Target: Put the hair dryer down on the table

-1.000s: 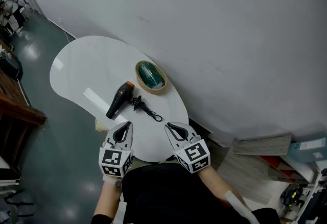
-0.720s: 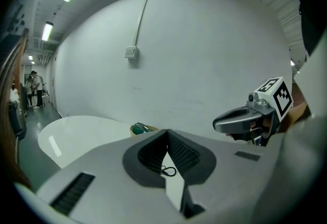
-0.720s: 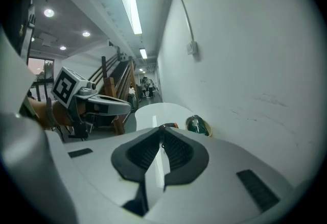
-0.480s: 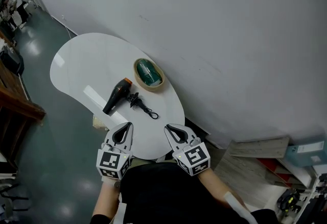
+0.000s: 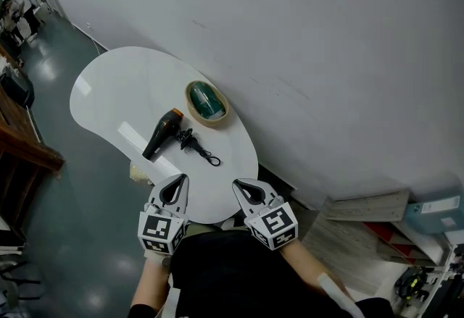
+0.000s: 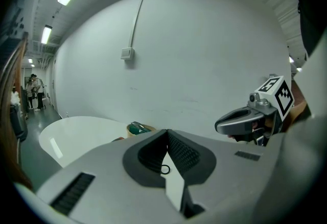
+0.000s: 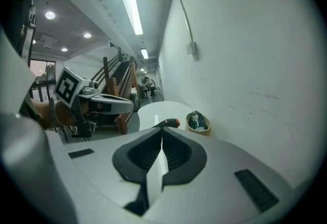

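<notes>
The black hair dryer [image 5: 161, 134] with an orange nozzle lies on the white table [image 5: 109, 88], and its black cord [image 5: 197, 148] trails to the right. Both grippers hang over the table's near edge, well short of the dryer. My left gripper [image 5: 175, 185] is shut with nothing in it. The jaws of my right gripper [image 5: 243, 186] are closing and their pads meet, with nothing between them. In the right gripper view the hair dryer [image 7: 168, 123] shows just past my right gripper [image 7: 162, 133]. The left gripper view shows my left gripper [image 6: 166, 136] shut.
A tan bowl [image 5: 206, 102] holding something green stands on the table by the grey wall, just behind the dryer. Dark wooden furniture [image 5: 25, 150] stands at the left on the green floor. Boxes and boards [image 5: 377, 208] lie on the floor at the right.
The table, dryer and bowl have shifted slightly up and left in the head view as the camera moved. The dryer lies still on the table. Both grippers stay near the table's edge.
</notes>
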{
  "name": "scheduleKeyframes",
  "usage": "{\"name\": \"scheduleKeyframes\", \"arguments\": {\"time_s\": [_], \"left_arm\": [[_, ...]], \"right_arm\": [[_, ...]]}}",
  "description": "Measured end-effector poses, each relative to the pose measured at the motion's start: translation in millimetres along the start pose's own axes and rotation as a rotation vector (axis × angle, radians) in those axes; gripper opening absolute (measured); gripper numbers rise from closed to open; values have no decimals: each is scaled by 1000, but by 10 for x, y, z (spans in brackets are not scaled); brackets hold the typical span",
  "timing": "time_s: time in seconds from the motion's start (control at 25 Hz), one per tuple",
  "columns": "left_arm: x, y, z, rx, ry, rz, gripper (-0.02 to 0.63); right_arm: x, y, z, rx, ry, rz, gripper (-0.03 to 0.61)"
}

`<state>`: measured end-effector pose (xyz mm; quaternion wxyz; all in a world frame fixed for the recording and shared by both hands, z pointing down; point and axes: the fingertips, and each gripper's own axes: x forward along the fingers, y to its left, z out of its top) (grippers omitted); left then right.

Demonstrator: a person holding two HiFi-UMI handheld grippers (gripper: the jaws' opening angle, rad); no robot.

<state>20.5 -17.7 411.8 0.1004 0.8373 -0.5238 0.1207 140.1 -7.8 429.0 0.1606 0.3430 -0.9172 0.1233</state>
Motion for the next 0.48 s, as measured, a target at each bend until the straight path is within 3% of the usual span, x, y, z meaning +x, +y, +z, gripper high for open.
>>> {"name": "scheduleKeyframes", "arguments": {"time_s": [0.48], "left_arm": [[-45,-111,-80,0,38,6,11]], "right_arm": [[-119,4,-67,22,-15,-11,20]]}}
